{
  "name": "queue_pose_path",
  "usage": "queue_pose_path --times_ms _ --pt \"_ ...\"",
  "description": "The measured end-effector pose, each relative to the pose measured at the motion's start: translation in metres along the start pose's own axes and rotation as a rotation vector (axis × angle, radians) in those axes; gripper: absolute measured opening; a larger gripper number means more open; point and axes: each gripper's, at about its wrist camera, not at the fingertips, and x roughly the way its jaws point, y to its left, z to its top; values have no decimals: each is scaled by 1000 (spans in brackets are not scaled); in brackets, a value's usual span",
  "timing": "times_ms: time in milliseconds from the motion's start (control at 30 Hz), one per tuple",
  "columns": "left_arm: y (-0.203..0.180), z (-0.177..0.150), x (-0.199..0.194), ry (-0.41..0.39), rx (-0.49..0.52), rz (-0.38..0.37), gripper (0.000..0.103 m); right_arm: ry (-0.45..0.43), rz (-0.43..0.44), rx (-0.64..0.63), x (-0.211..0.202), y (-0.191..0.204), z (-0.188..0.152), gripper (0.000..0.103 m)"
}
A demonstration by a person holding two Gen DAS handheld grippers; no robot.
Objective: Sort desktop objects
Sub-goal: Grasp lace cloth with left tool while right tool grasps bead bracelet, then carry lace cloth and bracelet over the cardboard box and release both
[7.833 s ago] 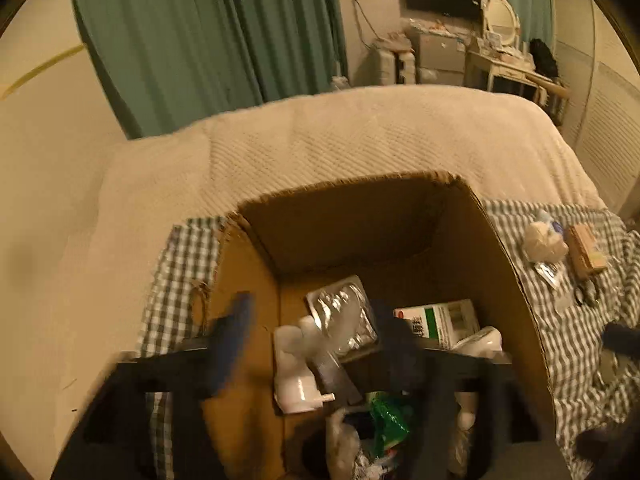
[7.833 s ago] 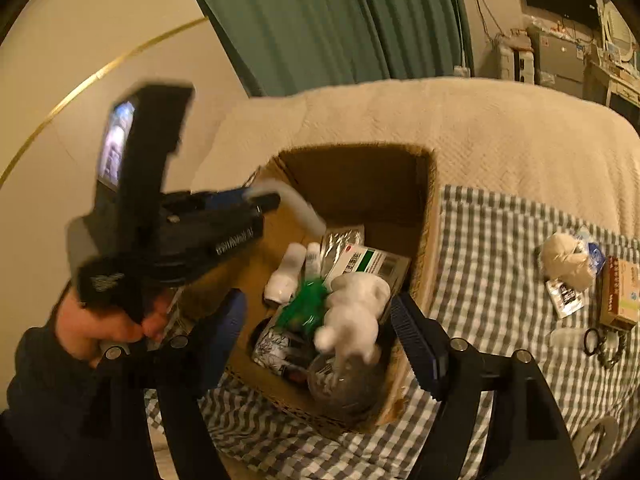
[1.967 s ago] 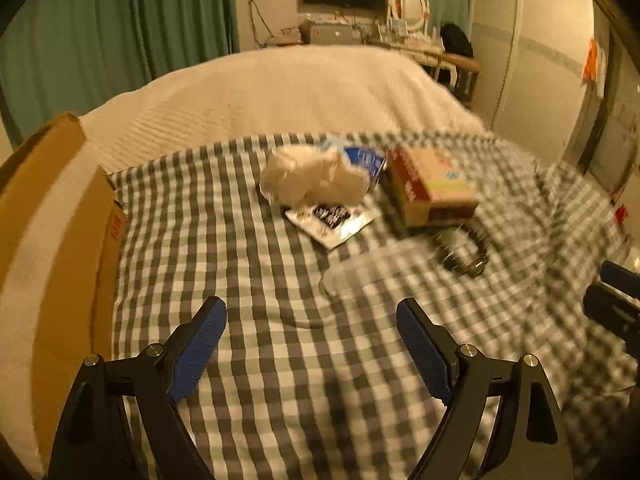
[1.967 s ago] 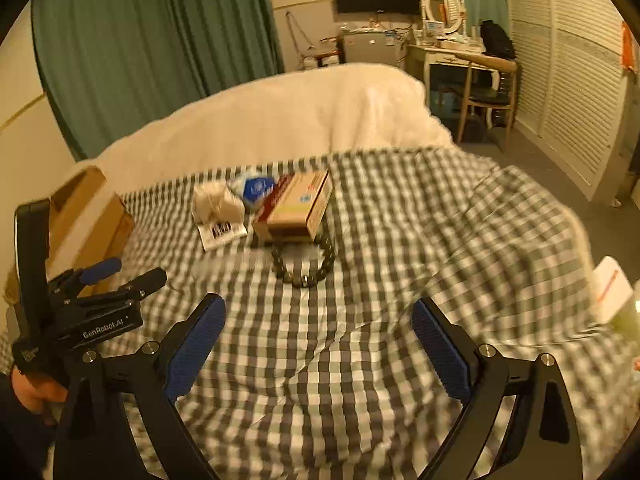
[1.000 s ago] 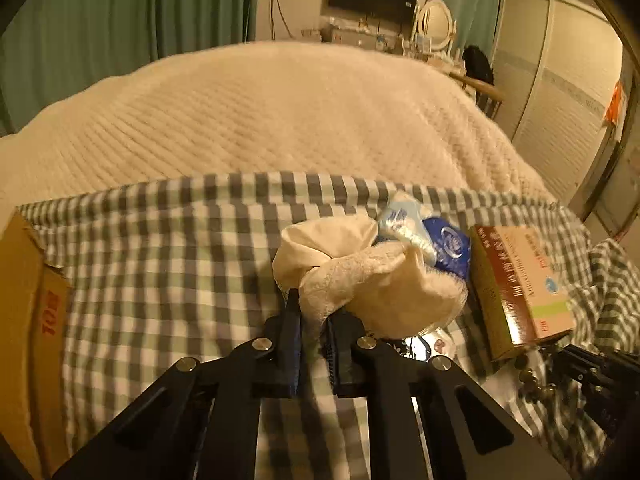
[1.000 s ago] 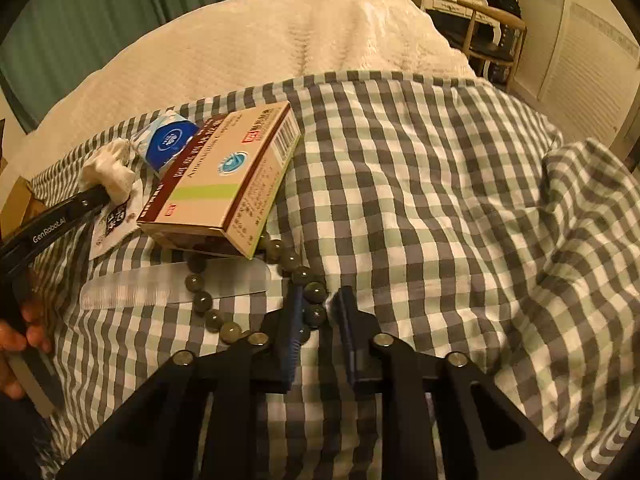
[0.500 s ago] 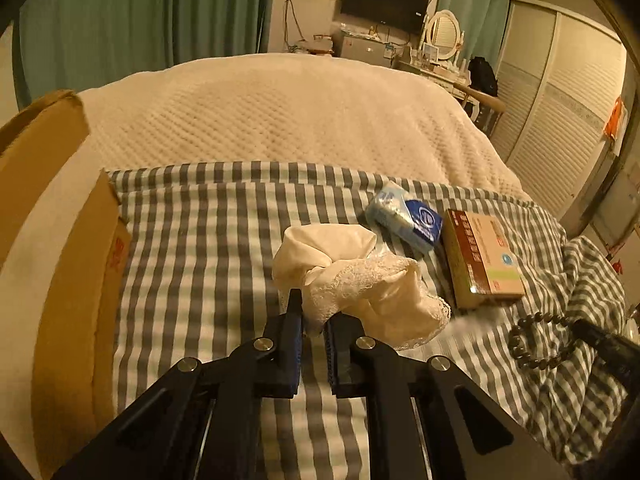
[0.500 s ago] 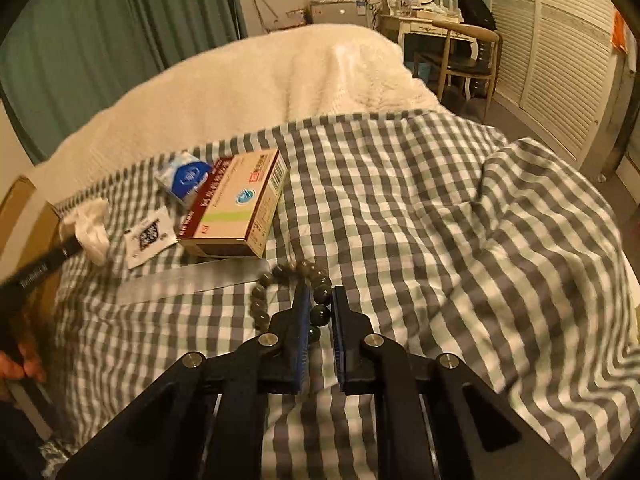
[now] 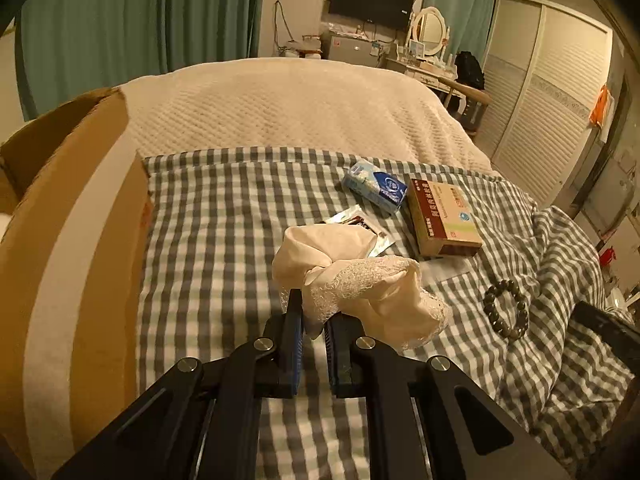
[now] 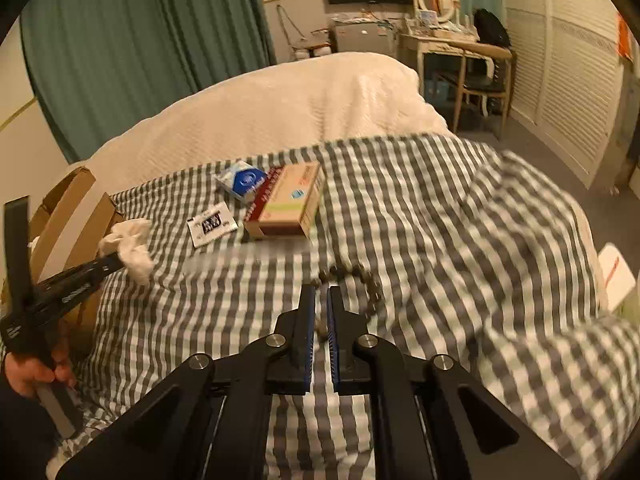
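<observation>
The brown cardboard box (image 9: 72, 240) sits at the left edge of the grey-and-white checked cloth (image 9: 208, 240); from my cameras I see only its outer wall and one raised flap, so I cannot tell what lies inside. On the cloth lie a blue-and-white tissue packet (image 9: 376, 187), touching a red-and-tan medicine carton (image 9: 444, 216), with a small black-and-white sachet (image 10: 211, 224) just beside them.

My left gripper (image 9: 313, 312) is clamped on the cream lace-trimmed fabric bundle (image 9: 356, 280), pinching a fold between the pads, the rest of it hanging free above the cloth and near the box. A hand (image 10: 34, 368) grips its handle low at the left of the right wrist view.

My right gripper (image 10: 321, 312) points down at a slant, jaws nearly together on the dark green bead bracelet (image 9: 505, 308); a bead shows between the pads, and the loop dangles blurred ahead of the tips.
</observation>
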Motion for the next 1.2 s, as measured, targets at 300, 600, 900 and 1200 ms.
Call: queue_pose_path --times_ms 300,600,900,1200 --pt "-5 -1 27 -6 14 18 10 88 -80 54 56 -21 -11 29" --pt "-8 0 67 41 10 -11 10 176 -99 129 122 -37 -6 22" --pt "-1 2 22 12 -15 -19 10 36 -51 -62 57 29 2 11" --pt "10 31 -59 -63 -41 -104 10 -59 6 -223 -39 101 14 11"
